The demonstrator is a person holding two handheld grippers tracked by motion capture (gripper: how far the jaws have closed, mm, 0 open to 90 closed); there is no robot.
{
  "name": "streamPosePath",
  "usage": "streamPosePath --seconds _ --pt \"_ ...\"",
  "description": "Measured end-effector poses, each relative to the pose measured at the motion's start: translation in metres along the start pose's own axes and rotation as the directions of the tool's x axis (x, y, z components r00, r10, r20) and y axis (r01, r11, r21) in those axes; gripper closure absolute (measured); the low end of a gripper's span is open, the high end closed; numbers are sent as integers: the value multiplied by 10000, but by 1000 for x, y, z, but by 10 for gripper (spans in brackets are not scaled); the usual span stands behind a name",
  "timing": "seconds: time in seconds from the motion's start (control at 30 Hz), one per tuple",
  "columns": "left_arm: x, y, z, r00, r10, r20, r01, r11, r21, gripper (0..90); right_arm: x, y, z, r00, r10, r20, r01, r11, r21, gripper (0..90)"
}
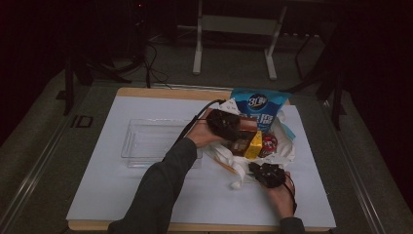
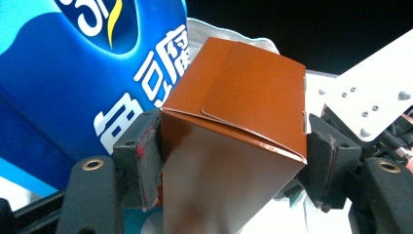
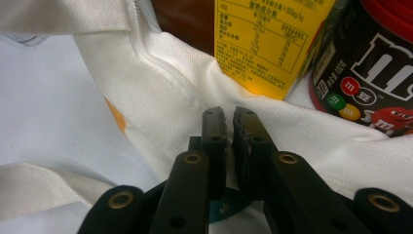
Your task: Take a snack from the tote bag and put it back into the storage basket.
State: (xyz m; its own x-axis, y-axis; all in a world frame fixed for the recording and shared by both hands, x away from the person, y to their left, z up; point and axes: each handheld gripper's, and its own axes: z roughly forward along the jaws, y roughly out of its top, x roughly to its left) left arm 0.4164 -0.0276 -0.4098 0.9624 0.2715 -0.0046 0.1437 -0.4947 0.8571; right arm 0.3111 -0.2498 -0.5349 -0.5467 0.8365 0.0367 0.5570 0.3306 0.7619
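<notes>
The high view was dim and underexposed: the room beyond the table (image 1: 97, 195) sank into near black, and only the white table top returned much light, evenly and with soft, faint shadows. Detail there was coarse and slightly soft. The left gripper view was far brighter; light from above put a broad pale sheen on the front face of the brown box (image 2: 234, 146), while the blue bag (image 2: 73, 73) was vivid and a little blurred at that near range. The right gripper view was well lit, the white cloth bag (image 3: 185, 83) sharp, the black jaws near the bottom edge soft and out of focus.
</notes>
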Motion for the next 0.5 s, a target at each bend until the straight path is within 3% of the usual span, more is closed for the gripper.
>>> streamPosePath --seconds 0.23,0.5 --pt "0 -2 8 9999 -161 -17 159 9979 -622 315 -1 0 0 10000 41 -54 -42 10000 -12 836" --pt "-2 1 17 9994 -252 -241 234 9972 -713 286 -1 0 0 10000 45 -70 -45 10000 -22 837"
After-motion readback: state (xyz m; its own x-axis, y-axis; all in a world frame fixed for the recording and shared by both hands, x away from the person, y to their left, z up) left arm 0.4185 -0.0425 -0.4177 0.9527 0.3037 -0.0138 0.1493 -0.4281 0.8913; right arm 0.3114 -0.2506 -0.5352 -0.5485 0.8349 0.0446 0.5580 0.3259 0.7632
